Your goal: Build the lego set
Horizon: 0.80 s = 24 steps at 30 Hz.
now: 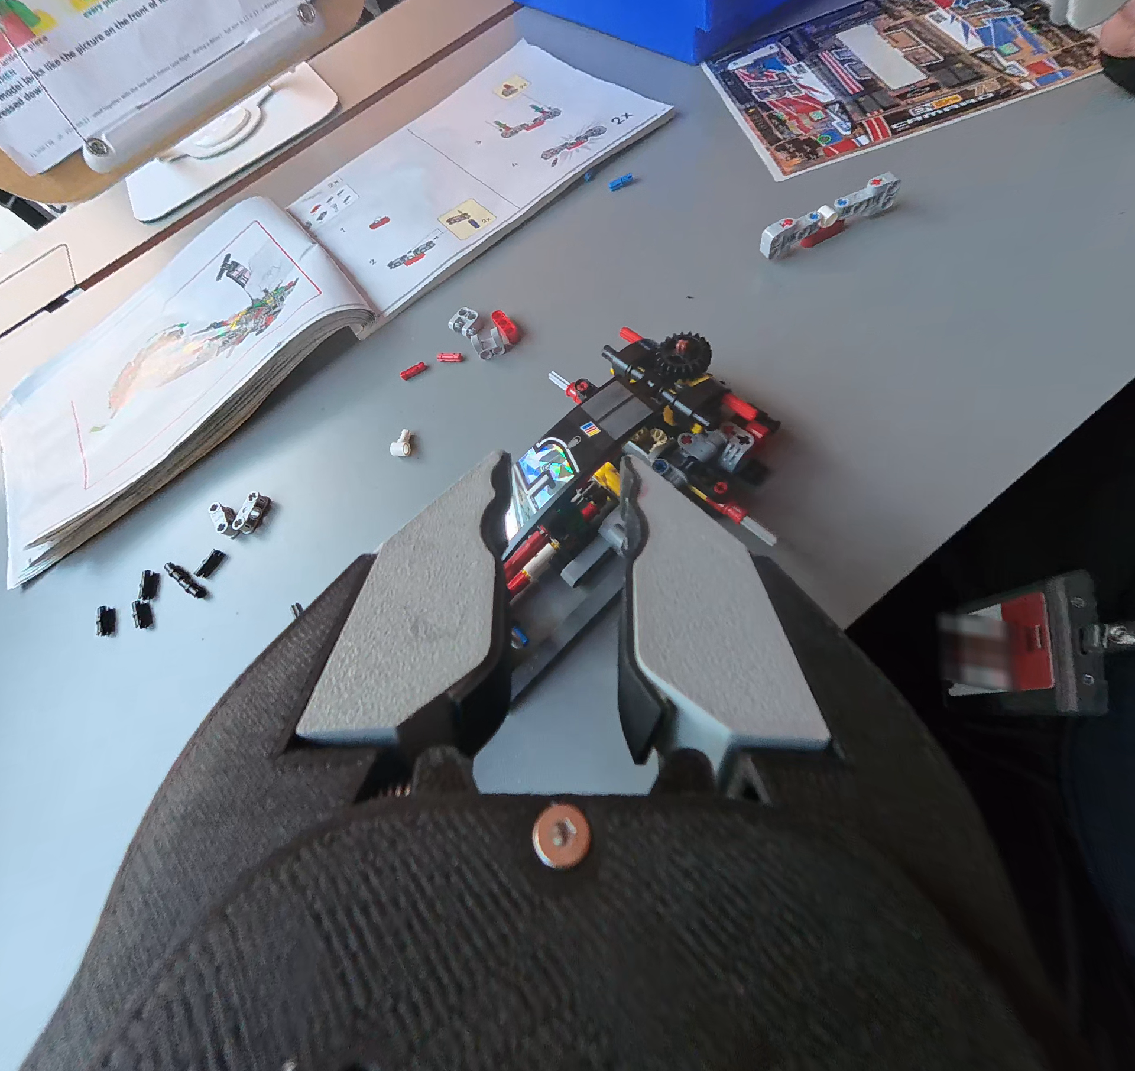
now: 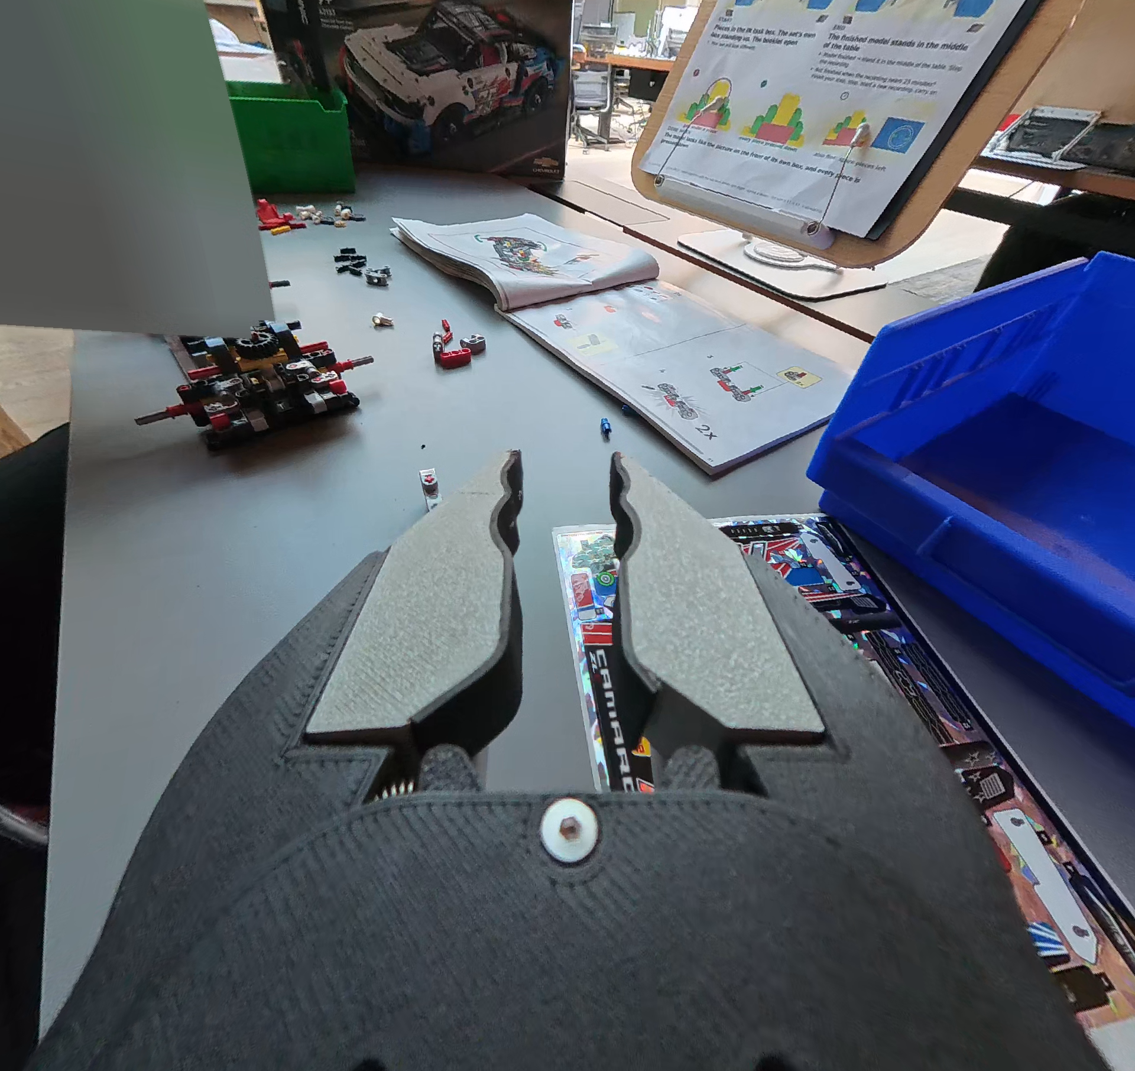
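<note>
Left tongs [image 1: 568, 476] around black brick chassis [image 1: 669, 427]

One blue bin [image 2: 1007, 446], one open booklet [image 1: 258, 329], two red pins [image 1: 430, 364], five black pins [image 1: 159, 593].

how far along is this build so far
Done: a partly built black model with gear, axles and a stickered panel, plus a small grey subassembly. In hand: the left claw straddles the model; grip unclear. The right claw is open and bare. Left: loose black pins, connectors, the sticker sheet.
</note>
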Each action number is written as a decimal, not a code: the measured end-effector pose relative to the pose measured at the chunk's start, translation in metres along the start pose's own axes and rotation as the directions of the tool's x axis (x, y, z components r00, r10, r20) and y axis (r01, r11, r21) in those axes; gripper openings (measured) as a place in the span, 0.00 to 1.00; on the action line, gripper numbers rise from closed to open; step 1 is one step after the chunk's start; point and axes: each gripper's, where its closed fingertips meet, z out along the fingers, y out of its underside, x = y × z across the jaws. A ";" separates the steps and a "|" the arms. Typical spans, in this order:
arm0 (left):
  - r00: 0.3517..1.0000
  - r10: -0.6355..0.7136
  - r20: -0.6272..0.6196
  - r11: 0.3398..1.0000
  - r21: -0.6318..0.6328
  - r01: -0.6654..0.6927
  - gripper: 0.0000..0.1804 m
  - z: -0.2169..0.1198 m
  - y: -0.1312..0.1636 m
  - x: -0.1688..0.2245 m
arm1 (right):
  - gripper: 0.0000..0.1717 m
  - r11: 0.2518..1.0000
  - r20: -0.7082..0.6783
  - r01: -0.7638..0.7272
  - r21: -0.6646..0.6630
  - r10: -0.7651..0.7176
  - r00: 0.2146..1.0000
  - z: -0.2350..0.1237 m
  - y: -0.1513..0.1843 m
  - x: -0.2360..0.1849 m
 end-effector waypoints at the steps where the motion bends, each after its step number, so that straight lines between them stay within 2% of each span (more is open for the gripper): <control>1: 1.000 -0.003 0.002 1.000 -0.003 0.003 0.18 0.000 0.000 0.000 | 0.14 1.000 -0.006 -0.003 -0.001 0.003 1.000 0.000 0.000 0.001; 24: 1.000 -0.003 -0.018 1.000 -0.012 0.003 0.18 0.006 0.003 0.008 | 0.14 0.999 0.029 -0.029 -0.033 0.030 0.999 0.003 0.006 -0.003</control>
